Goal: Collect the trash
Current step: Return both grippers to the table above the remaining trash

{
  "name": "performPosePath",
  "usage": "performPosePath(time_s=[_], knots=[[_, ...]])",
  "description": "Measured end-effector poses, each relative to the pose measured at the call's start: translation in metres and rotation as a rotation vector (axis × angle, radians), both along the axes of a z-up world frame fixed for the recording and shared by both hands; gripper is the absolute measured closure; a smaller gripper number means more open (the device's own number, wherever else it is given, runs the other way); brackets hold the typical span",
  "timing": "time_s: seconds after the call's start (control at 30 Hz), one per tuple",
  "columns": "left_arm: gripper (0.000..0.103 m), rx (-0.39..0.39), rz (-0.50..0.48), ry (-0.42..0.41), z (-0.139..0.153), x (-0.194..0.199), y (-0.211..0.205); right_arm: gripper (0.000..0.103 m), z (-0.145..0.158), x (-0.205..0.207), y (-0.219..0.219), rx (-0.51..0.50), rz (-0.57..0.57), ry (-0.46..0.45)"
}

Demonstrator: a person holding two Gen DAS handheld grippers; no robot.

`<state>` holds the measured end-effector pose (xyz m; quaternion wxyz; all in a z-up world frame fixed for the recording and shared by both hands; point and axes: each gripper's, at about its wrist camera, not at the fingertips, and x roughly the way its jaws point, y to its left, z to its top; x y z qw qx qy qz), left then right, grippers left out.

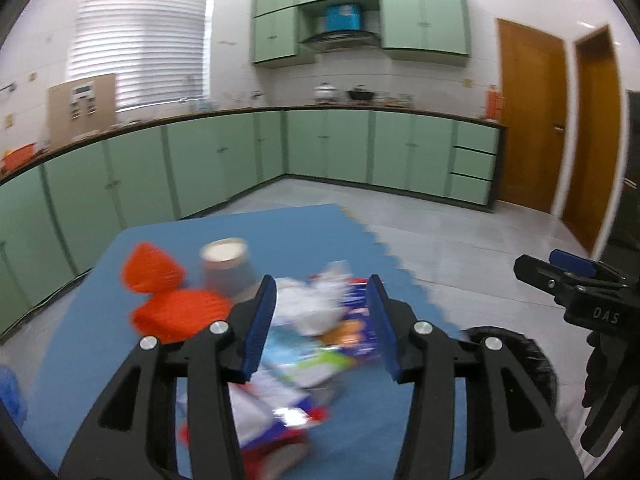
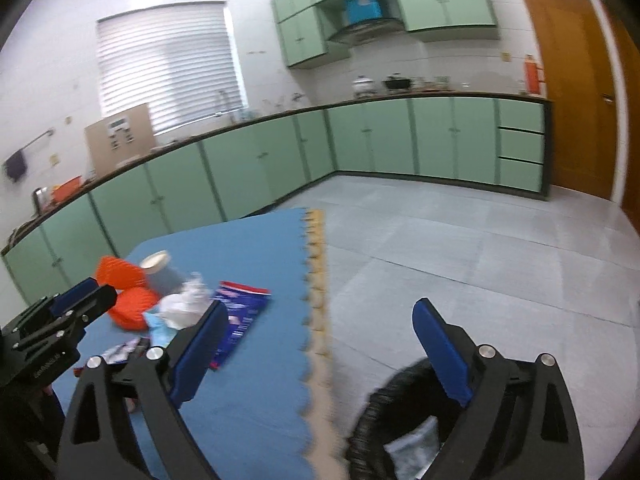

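A pile of trash lies on a blue foam mat [image 1: 312, 232]: a crumpled white tissue [image 1: 316, 304], colourful wrappers [image 1: 352, 332], an orange mesh net [image 1: 168, 296] and an upturned paper cup [image 1: 228, 266]. My left gripper [image 1: 322, 320] is open and empty, just above the wrappers. My right gripper [image 2: 320, 344] is open and empty, over a black-lined bin [image 2: 404, 412] that holds a pale piece of trash. The pile shows in the right wrist view [image 2: 188, 304], with the left gripper [image 2: 76, 312] at its left. The bin [image 1: 516, 356] and right gripper [image 1: 572, 276] show in the left wrist view.
Green kitchen cabinets [image 1: 328, 148] line the far walls under a dark counter. Grey tiled floor [image 2: 460, 248] lies right of the mat. Wooden doors [image 1: 532, 120] stand at the right. A blue item [image 1: 10, 396] sits at the mat's left edge.
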<state>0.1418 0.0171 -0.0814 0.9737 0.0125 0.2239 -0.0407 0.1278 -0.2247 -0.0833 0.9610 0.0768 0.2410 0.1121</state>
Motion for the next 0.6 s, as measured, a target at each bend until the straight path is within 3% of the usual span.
performPosePath(time_s=[0.3,0.6], knots=[[0.057,0.011,0.159,0.005,-0.008,0.004,0.071,0.012,-0.009,0.038,0.098,-0.043,0.161,-0.023],[0.057,-0.002,0.216,0.024,-0.019,0.009,0.107,0.012,-0.034,0.081,0.147,-0.087,0.187,0.059]])
